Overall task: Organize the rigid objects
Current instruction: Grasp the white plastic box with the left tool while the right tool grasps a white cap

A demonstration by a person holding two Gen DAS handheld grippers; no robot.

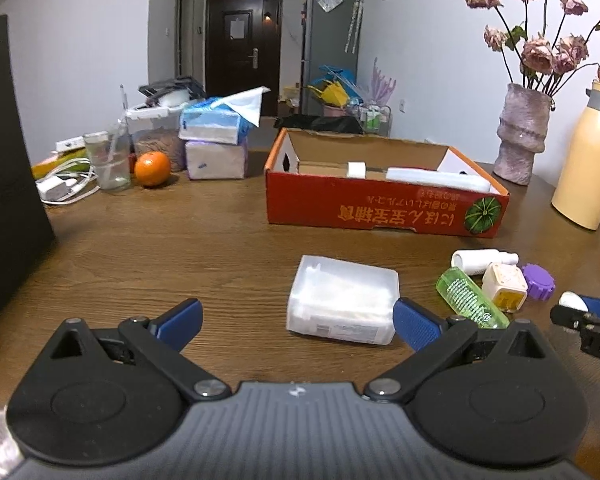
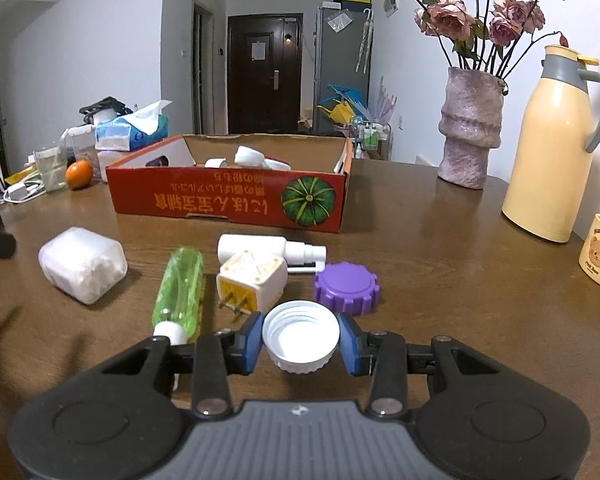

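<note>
white cap (image 2: pixel 301 336): open side up | green bottle (image 2: pixel 179 289): lying flat | box (image 2: pixel 228 196): apparently part-filled

Bare wooden table (image 1: pixel 172 248) left of the red box (image 1: pixel 380 208); small items crowd its front.

Two caps (image 2: pixel 301 337) (image 2: pixel 346 289), two bottles (image 2: pixel 179 292) (image 2: pixel 260 247), one plug (image 2: pixel 252 280), one red box (image 2: pixel 228 196)

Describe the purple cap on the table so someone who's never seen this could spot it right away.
Find the red cardboard box with the green pumpkin picture. In front of it lies a small cluster; the purple cap sits at its right end, beside the white and yellow plug adapter. It is the only purple piece, round with a notched edge.
</note>
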